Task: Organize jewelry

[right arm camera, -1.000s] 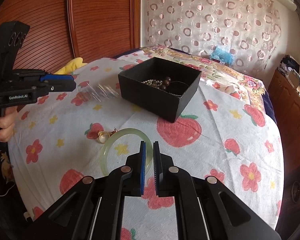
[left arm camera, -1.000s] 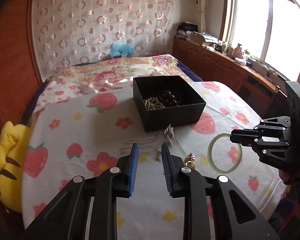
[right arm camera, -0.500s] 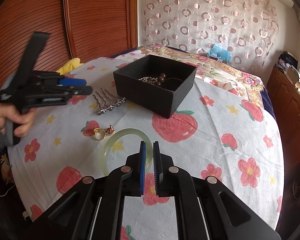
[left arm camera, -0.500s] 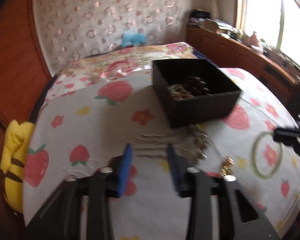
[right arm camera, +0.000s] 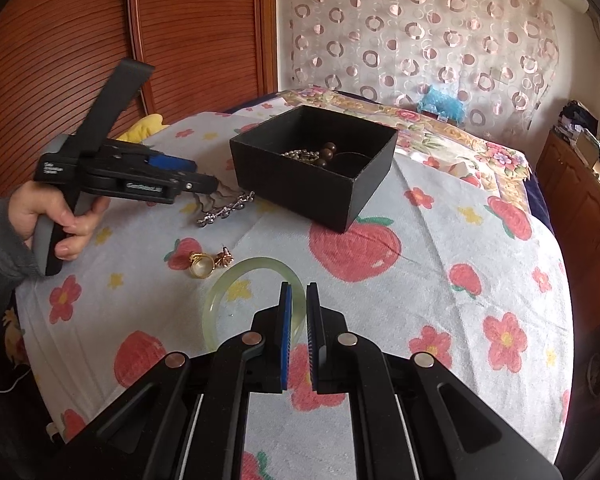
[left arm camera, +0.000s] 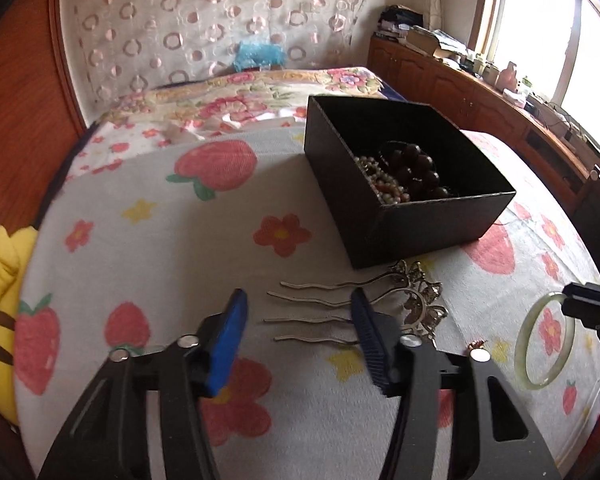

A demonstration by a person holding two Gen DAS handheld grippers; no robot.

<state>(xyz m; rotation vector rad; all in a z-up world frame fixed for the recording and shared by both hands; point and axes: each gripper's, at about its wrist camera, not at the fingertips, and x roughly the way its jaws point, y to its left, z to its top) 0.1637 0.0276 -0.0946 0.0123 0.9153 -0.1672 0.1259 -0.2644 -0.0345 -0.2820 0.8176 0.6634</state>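
A black open box [left arm camera: 404, 216] [right arm camera: 300, 184] on the flowered cloth holds dark beads [left arm camera: 416, 168] and a pearl strand. A silver hair comb [left arm camera: 332, 312] [right arm camera: 224, 210] lies in front of the box. My left gripper [left arm camera: 298, 304] is open and low over the comb's prongs, its jaws on either side of them. A gold ring [right arm camera: 201, 264] and a small gold piece [right arm camera: 224, 258] lie beside a pale green bangle [right arm camera: 236, 300] [left arm camera: 540, 344]. My right gripper [right arm camera: 298, 294] is nearly closed and empty, just above the bangle's near rim.
A yellow plush toy [left arm camera: 4, 300] lies at the bed's left edge. A wooden headboard [right arm camera: 180, 40] and a patterned curtain [left arm camera: 204, 28] stand behind. A wooden cabinet [left arm camera: 500, 108] runs along the right under the window.
My left gripper has moved forward and down to the hair comb and its jaws have opened wider. The right gripper has hardly moved.
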